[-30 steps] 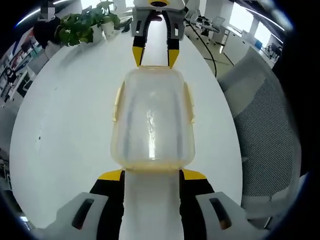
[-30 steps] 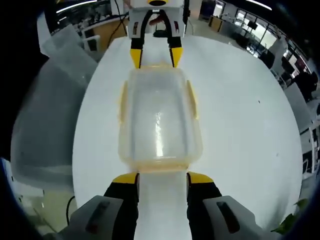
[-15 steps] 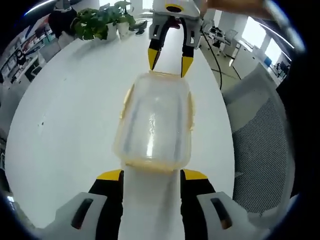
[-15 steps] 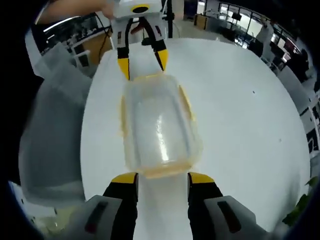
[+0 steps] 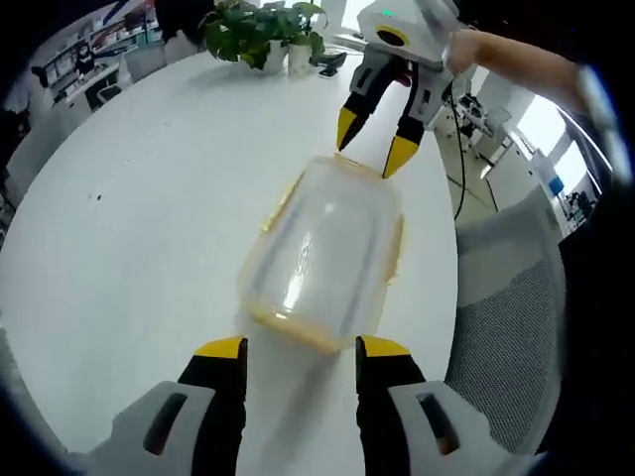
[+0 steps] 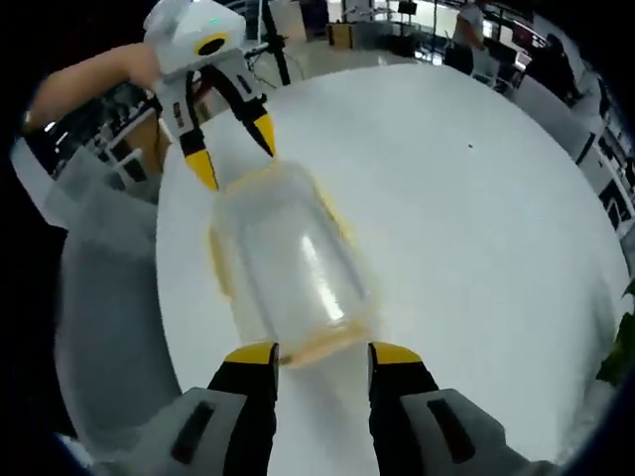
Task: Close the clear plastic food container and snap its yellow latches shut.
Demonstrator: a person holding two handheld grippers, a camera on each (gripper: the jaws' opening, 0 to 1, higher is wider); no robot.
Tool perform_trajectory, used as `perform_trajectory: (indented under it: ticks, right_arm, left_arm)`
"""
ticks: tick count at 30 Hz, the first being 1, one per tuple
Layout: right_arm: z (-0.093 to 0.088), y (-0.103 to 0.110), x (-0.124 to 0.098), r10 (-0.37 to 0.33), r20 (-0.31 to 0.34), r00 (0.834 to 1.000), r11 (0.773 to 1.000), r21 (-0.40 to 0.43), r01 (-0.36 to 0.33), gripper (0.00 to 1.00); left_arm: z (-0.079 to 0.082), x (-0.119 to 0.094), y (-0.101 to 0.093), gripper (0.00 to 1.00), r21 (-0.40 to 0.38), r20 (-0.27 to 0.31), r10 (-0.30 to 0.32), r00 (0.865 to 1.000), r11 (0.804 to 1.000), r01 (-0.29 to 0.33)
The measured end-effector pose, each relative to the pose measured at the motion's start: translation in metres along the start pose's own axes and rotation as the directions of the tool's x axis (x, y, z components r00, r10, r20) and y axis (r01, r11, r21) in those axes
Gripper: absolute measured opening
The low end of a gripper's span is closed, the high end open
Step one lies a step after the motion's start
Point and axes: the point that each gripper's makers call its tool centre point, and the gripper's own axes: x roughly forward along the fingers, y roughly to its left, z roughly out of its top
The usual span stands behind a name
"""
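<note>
Left gripper view: clear plastic food container (image 5: 322, 253) lies lid-on near the middle of the white round table (image 5: 129, 228), its long axis running from about 7 o'clock to 1 o'clock. Yellow latches (image 5: 395, 248) show along its long sides and at the near end; whether they are snapped down cannot be told. Left gripper (image 5: 300, 349) sits at 6 o'clock with its jaws wide apart, yellow tips just beside the container's near end, one on either side; contact cannot be told. Right gripper (image 5: 376, 142) enters at 1 o'clock, jaws spread wide, tips at the container's far end. A person's forearm (image 5: 516, 69) extends behind it toward 2 o'clock. Potted plant (image 5: 260, 30) stands at the table's far edge, 12 o'clock. Mesh office chair (image 5: 516, 307) stands off the table at 4 o'clock.

Right gripper view: same container (image 6: 283, 263) in the centre, tilted from 6 o'clock to 11 o'clock. Right gripper (image 6: 321, 353) at 6 o'clock, jaws wide, tips flanking the near end. Left gripper (image 6: 231, 151) at 11 o'clock, jaws wide, tips at the far end. Chair (image 6: 104, 297) lies at 8 o'clock.
</note>
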Motion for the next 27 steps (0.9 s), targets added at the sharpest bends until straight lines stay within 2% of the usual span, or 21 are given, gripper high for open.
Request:
perform_trajectory:
  ticks: [6, 8, 9, 11, 13, 14, 17, 19, 21, 22, 25, 27]
  right_arm:
    - [-0.003, -0.001, 0.001, -0.018, 0.001, 1.000, 0.997, 0.071, 0.017, 0.33]
    - [-0.003, -0.001, 0.001, -0.019, 0.016, 1.000, 0.993, 0.114, 0.017, 0.33]
    - [-0.001, 0.001, 0.002, -0.005, 0.030, 1.000, 0.989, 0.150, 0.000, 0.33]
    - [0.000, 0.003, 0.002, 0.002, 0.045, 0.999, 0.981, 0.195, -0.011, 0.33]
    - [0.000, 0.001, 0.002, -0.013, 0.047, 0.999, 0.979, 0.205, 0.003, 0.33]
    - [0.000, 0.000, 0.002, -0.019, 0.046, 0.999, 0.977, 0.213, 0.008, 0.32]
    - [-0.002, -0.001, 0.003, -0.022, 0.048, 0.999, 0.972, 0.237, 0.011, 0.32]
    - [-0.003, -0.003, 0.003, -0.029, 0.057, 0.998, 0.965, 0.260, 0.013, 0.31]
    - [-0.001, -0.004, 0.003, -0.030, 0.078, 0.996, 0.956, 0.293, 0.006, 0.30]
    - [-0.001, -0.004, 0.003, -0.031, 0.085, 0.996, 0.953, 0.303, 0.004, 0.29]
    - [-0.002, -0.004, 0.004, -0.046, 0.092, 0.995, 0.944, 0.329, 0.013, 0.27]
    - [-0.003, -0.003, 0.006, -0.044, 0.092, 0.995, 0.940, 0.342, 0.010, 0.27]
  left_arm:
    - [0.000, 0.001, 0.002, 0.43, -0.105, 0.016, 0.003, 1.000, 0.994, -0.002]
    - [0.003, 0.001, 0.002, 0.43, -0.148, 0.041, 0.006, 0.999, 0.989, 0.000]
    - [0.003, 0.001, 0.006, 0.43, -0.215, 0.045, 0.023, 0.999, 0.977, -0.013]
    - [0.003, 0.001, 0.008, 0.43, -0.271, 0.062, 0.027, 0.998, 0.963, -0.009]
    - [0.002, 0.002, 0.010, 0.43, -0.329, 0.067, 0.039, 0.997, 0.944, -0.015]
    - [0.002, 0.002, 0.010, 0.42, -0.324, 0.067, 0.037, 0.997, 0.946, -0.013]
    - [0.000, 0.004, 0.007, 0.41, -0.363, 0.068, 0.030, 0.997, 0.932, -0.003]
    - [0.001, 0.005, 0.006, 0.41, -0.406, 0.083, 0.030, 0.996, 0.914, 0.007]
    - [0.001, 0.006, 0.003, 0.40, -0.469, 0.093, 0.040, 0.995, 0.883, 0.009]
    - [0.002, 0.008, 0.005, 0.40, -0.482, 0.104, 0.045, 0.994, 0.876, 0.011]
    - [-0.005, 0.008, 0.009, 0.39, -0.508, 0.086, 0.078, 0.993, 0.861, -0.024]
    - [-0.002, 0.007, 0.010, 0.36, -0.549, 0.111, 0.093, 0.990, 0.836, -0.017]
